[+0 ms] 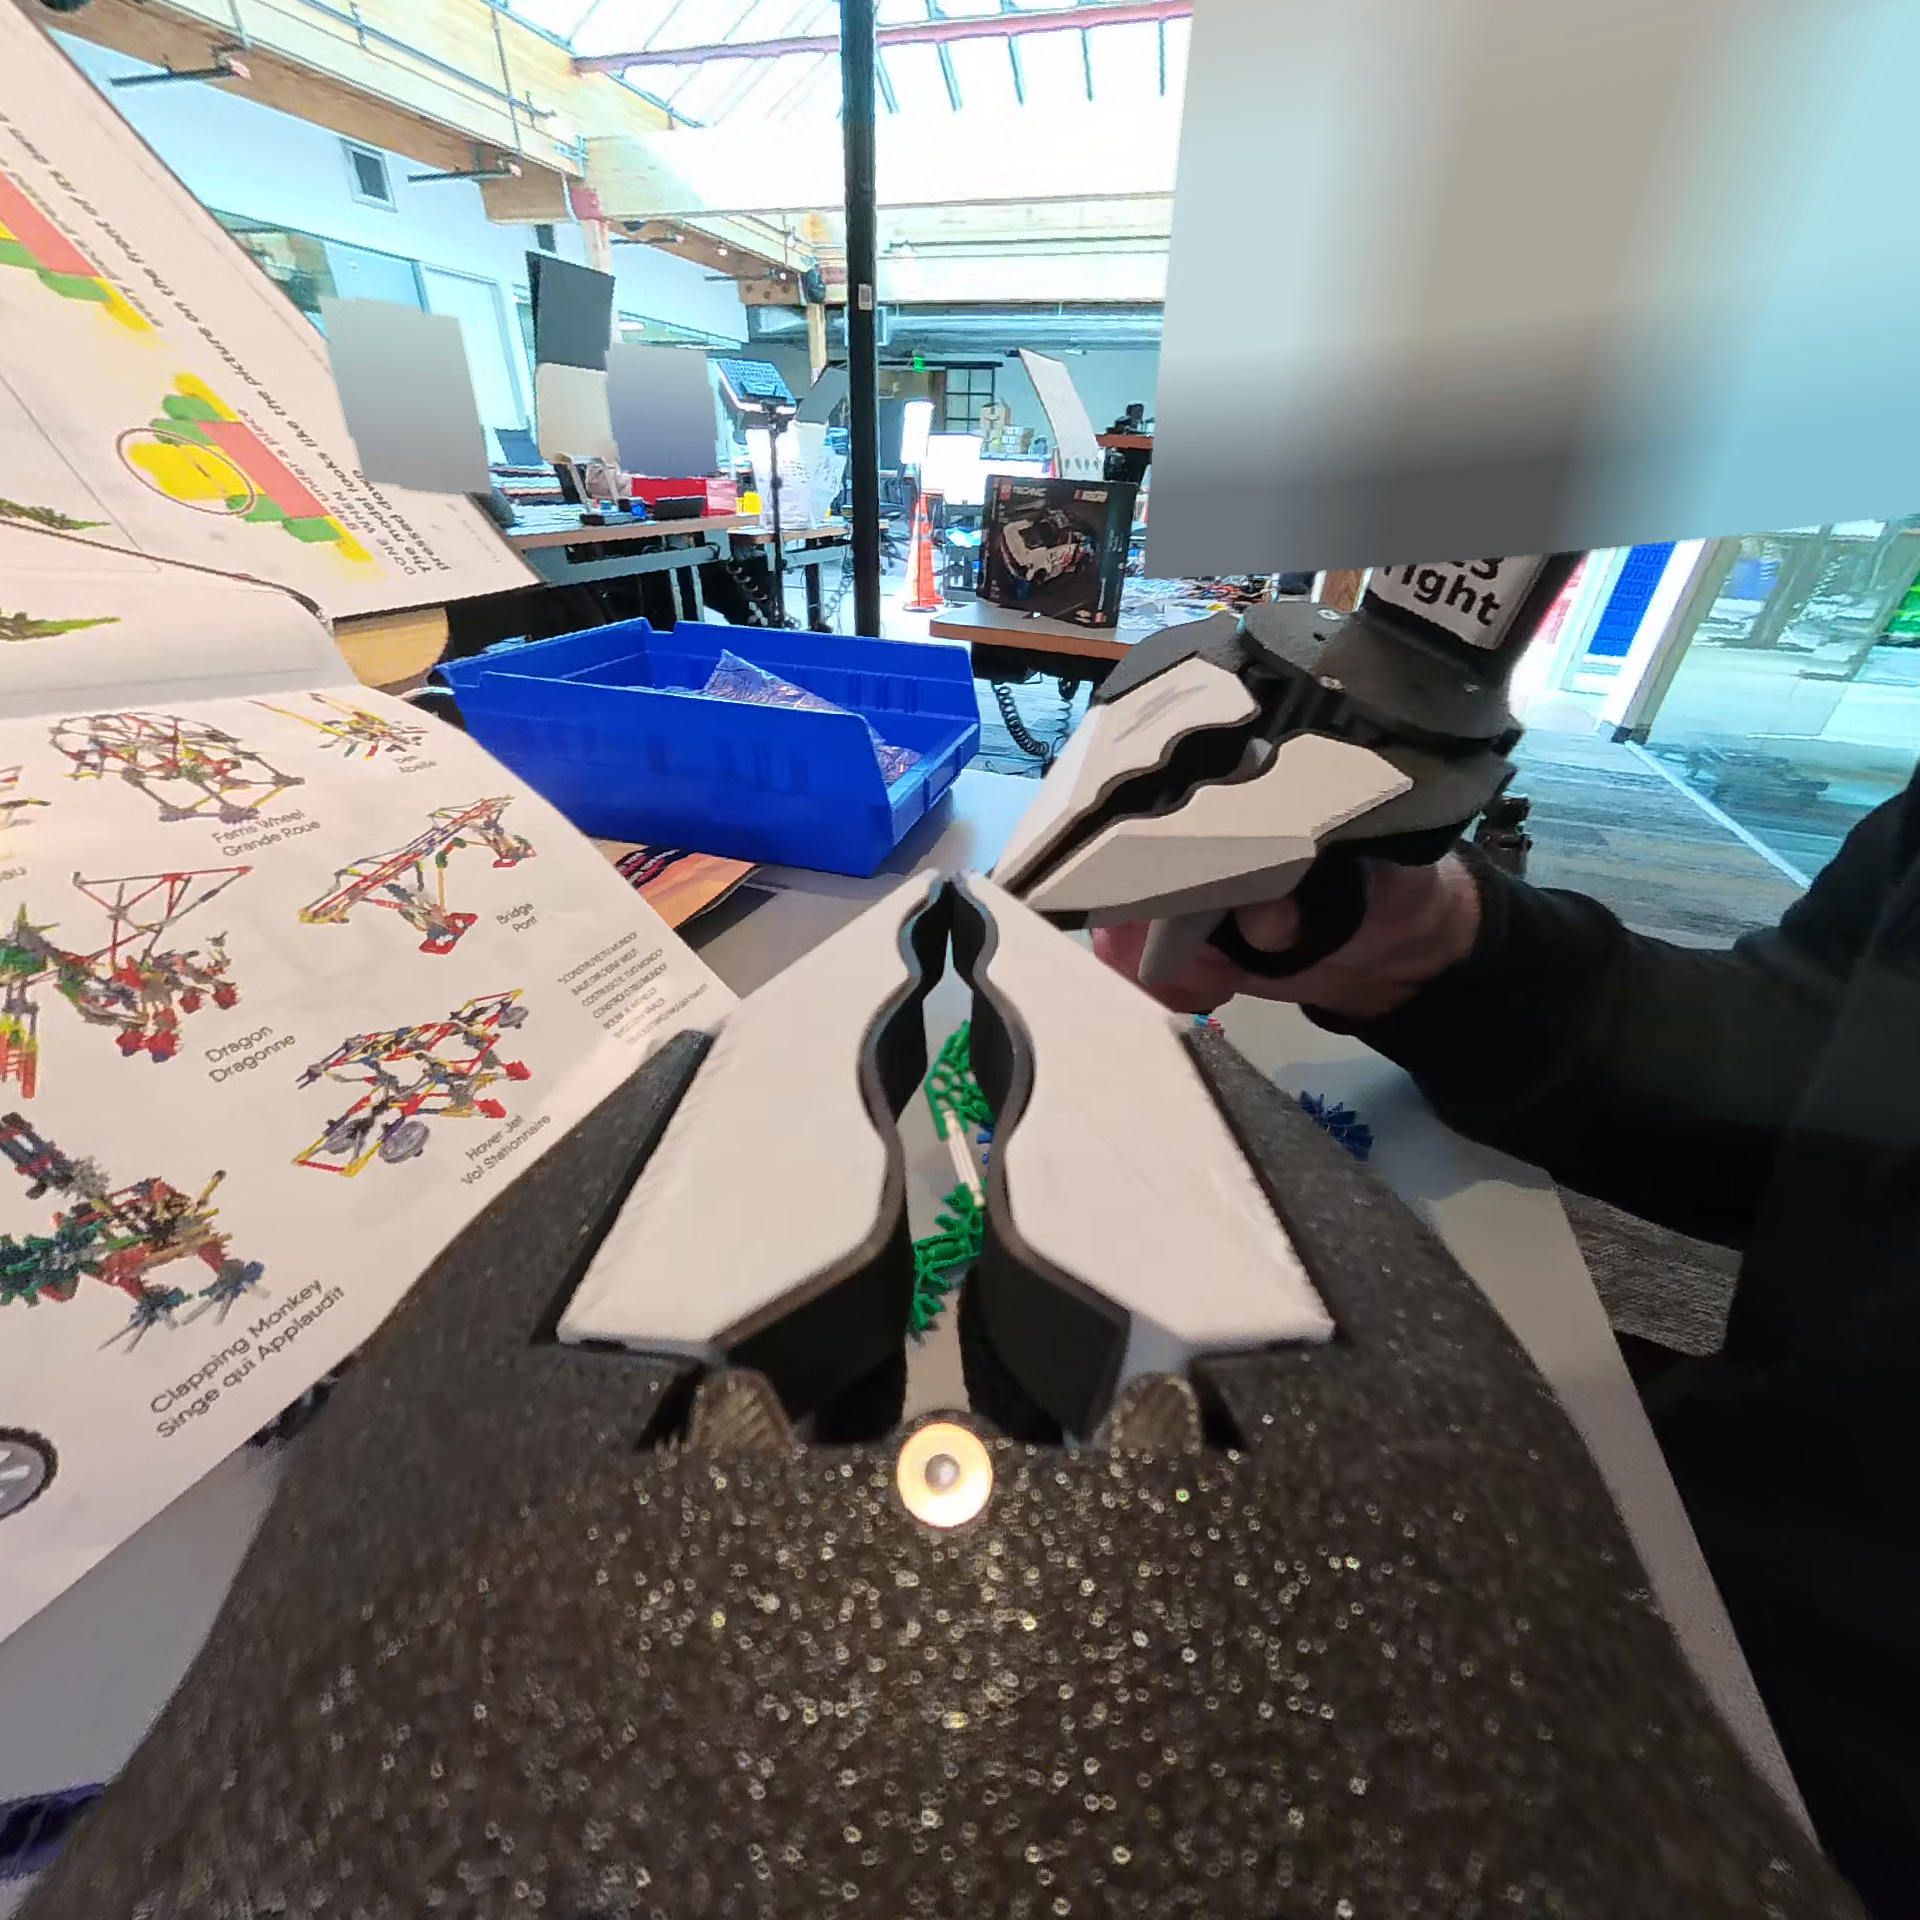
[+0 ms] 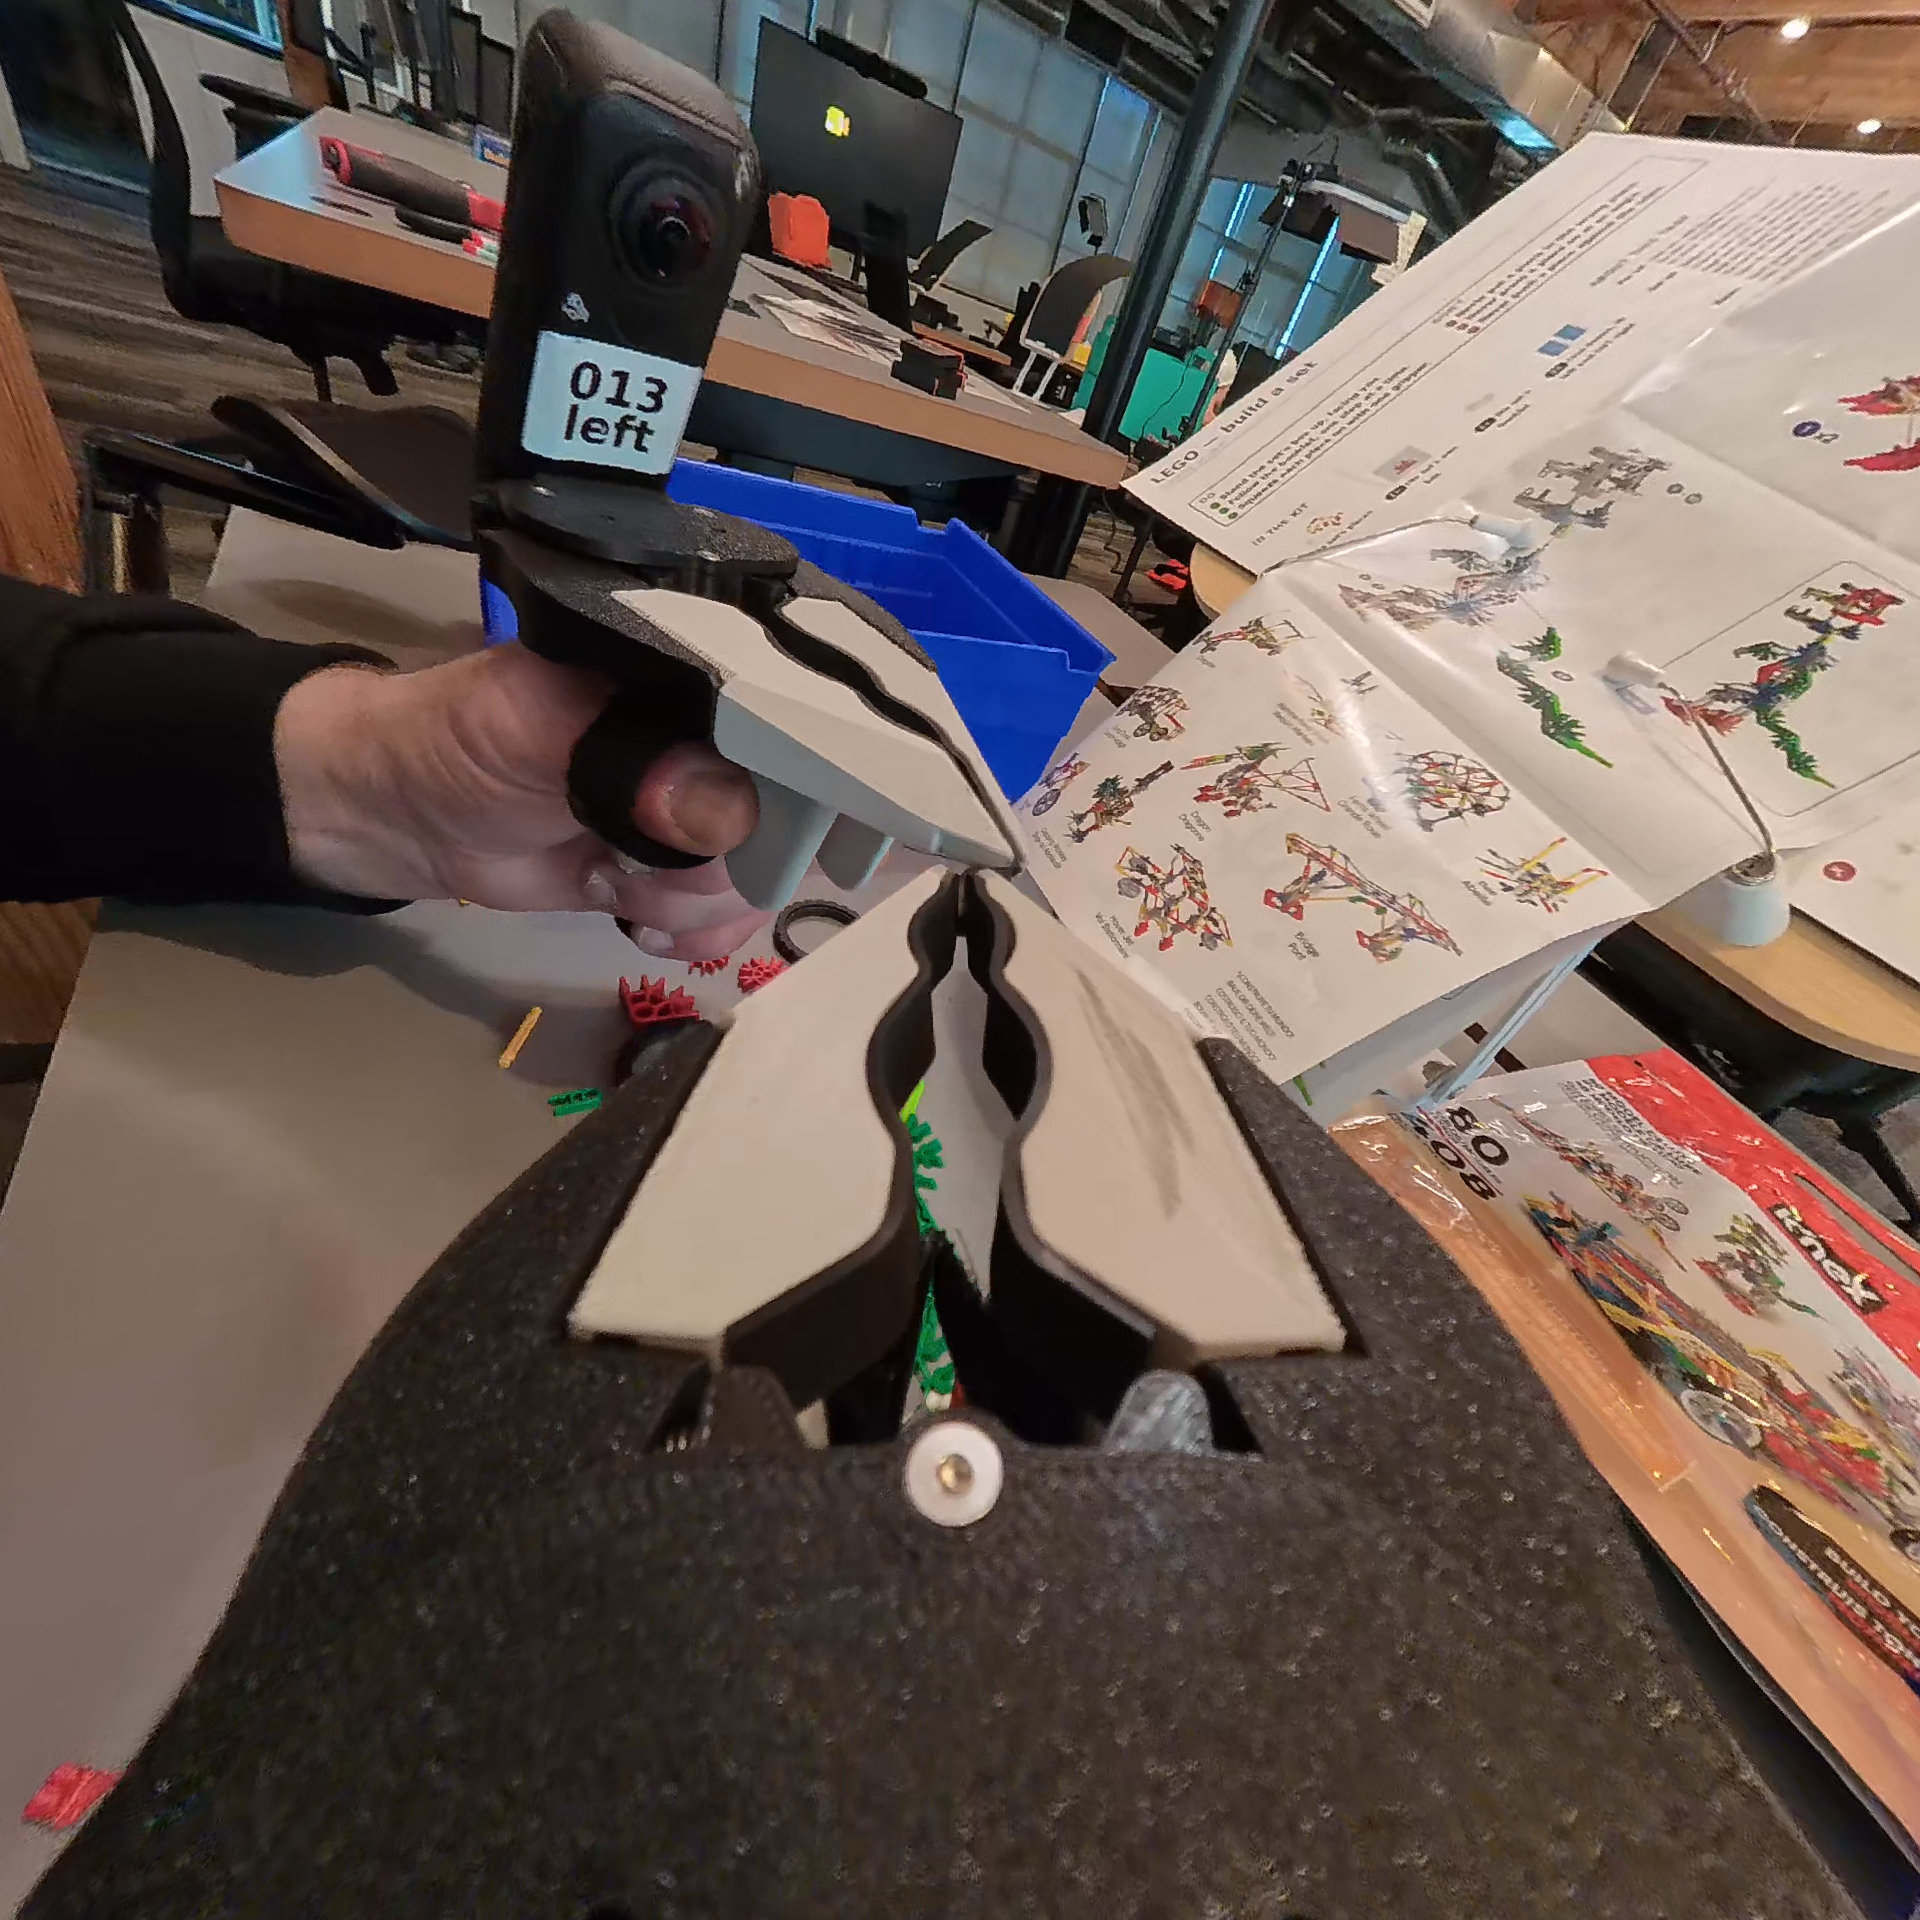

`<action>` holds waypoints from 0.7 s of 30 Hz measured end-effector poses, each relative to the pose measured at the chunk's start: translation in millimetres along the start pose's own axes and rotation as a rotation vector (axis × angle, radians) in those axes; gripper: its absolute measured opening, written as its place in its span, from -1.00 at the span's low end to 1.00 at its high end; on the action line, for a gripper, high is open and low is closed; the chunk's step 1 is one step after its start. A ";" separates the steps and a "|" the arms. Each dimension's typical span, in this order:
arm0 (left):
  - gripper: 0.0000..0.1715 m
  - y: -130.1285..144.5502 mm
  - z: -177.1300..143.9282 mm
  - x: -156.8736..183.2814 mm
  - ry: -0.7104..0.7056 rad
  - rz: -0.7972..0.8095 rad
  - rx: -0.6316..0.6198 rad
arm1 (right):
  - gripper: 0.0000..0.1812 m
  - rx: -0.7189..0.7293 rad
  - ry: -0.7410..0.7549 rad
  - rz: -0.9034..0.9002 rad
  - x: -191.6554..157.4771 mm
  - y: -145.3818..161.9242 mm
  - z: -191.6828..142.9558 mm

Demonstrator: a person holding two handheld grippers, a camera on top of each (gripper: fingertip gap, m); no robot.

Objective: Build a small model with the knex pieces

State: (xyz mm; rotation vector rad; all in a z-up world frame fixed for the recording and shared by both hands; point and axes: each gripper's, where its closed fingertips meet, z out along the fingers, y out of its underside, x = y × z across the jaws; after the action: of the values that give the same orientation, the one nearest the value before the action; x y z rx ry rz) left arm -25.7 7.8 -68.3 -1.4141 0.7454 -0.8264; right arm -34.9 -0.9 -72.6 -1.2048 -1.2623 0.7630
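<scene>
My left gripper [image 1: 951, 891] is shut, its fingertips meeting with nothing between them. My right gripper [image 2: 961, 885] is shut the same way. The two point at each other, tips almost touching above the grey table [image 2: 260, 1195]. The right gripper also shows in the left wrist view [image 1: 1013, 878], held by a hand. The left gripper shows in the right wrist view [image 2: 1003, 854], also held by a hand. Through the gap between the fingers I see green toy connectors [image 1: 951, 1091] with a white rod [image 1: 964, 1158] lying below; they also show in the right wrist view [image 2: 923, 1153].
A blue bin [image 1: 727, 748] stands behind the grippers. A printed sheet of model pictures [image 1: 260, 987] is propped on a stand. A toy packaging bag [image 2: 1714, 1299] lies to the right. Red connectors [image 2: 660, 1003], a yellow rod [image 2: 520, 1037] and a black ring [image 2: 816, 925] lie on the table. Both grippers' tips are close together, under 4 cm apart.
</scene>
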 end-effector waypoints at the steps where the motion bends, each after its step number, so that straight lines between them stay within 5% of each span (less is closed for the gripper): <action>1: -1.00 0.1 0.5 -0.2 0.002 -0.009 0.000 | -1.00 -0.004 0.003 -0.005 0.1 0.5 0.2; 21: -1.00 1.9 7.5 -7.5 -0.063 -0.026 0.025 | -1.00 -0.004 0.012 0.113 9.5 2.8 1.8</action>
State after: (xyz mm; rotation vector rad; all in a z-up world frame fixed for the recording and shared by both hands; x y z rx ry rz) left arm -23.2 18.1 -70.3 -1.4234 0.6675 -0.8057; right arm -34.2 9.2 -72.7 -1.2909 -1.1945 0.8340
